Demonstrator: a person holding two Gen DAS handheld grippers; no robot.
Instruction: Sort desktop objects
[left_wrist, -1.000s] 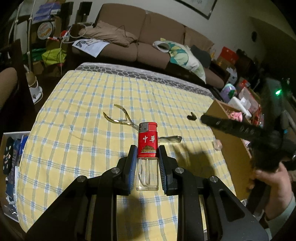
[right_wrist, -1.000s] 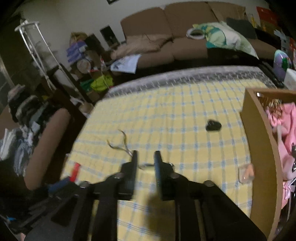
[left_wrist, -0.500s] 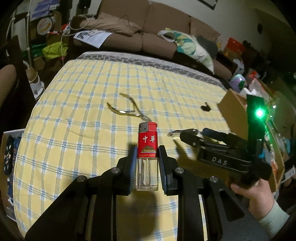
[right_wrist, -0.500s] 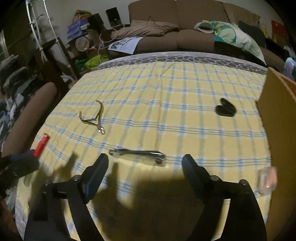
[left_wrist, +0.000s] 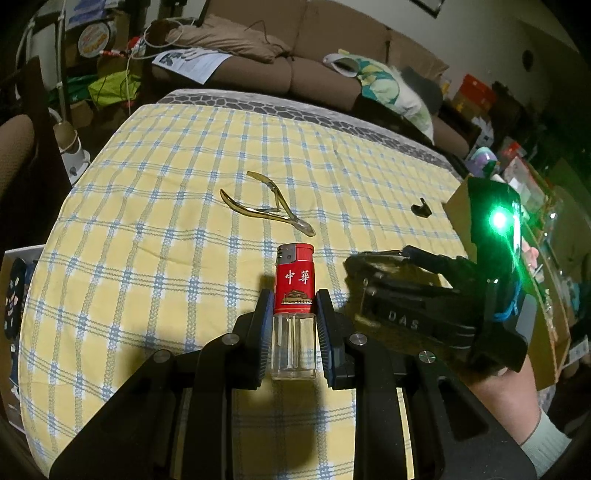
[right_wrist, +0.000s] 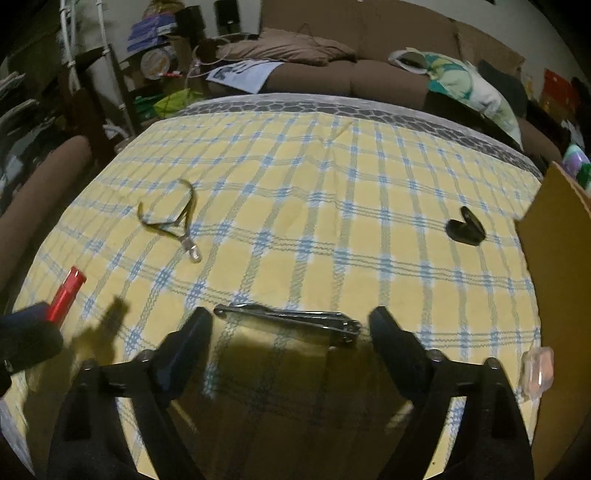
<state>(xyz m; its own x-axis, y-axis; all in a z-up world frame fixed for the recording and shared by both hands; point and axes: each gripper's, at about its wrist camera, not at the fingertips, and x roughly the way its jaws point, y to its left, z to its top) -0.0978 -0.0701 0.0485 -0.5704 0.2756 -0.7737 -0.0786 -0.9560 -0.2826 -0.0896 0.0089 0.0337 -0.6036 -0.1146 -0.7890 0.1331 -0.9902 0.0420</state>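
Observation:
My left gripper (left_wrist: 293, 317) is shut on a red lighter (left_wrist: 294, 288) with a clear base, held above the yellow checked tablecloth (left_wrist: 166, 229). The lighter's red top also shows at the left of the right wrist view (right_wrist: 67, 293). My right gripper (right_wrist: 290, 325) is open wide, low over the cloth, with a silver nail clipper (right_wrist: 291, 319) lying crosswise between its fingertips. It also shows at the right of the left wrist view (left_wrist: 373, 266). Gold cuticle nippers (right_wrist: 173, 221) lie to the left on the cloth, also in the left wrist view (left_wrist: 269, 212).
A small black object (right_wrist: 466, 230) lies on the cloth at the right, near a cardboard box (right_wrist: 557, 277). A small clear plastic case (right_wrist: 537, 371) lies beside the box. A brown sofa (right_wrist: 351, 55) stands beyond the table's far edge.
My right gripper has opened wide and come down around the nail clipper. My left gripper still holds the lighter, drifting a little nearer the right gripper.

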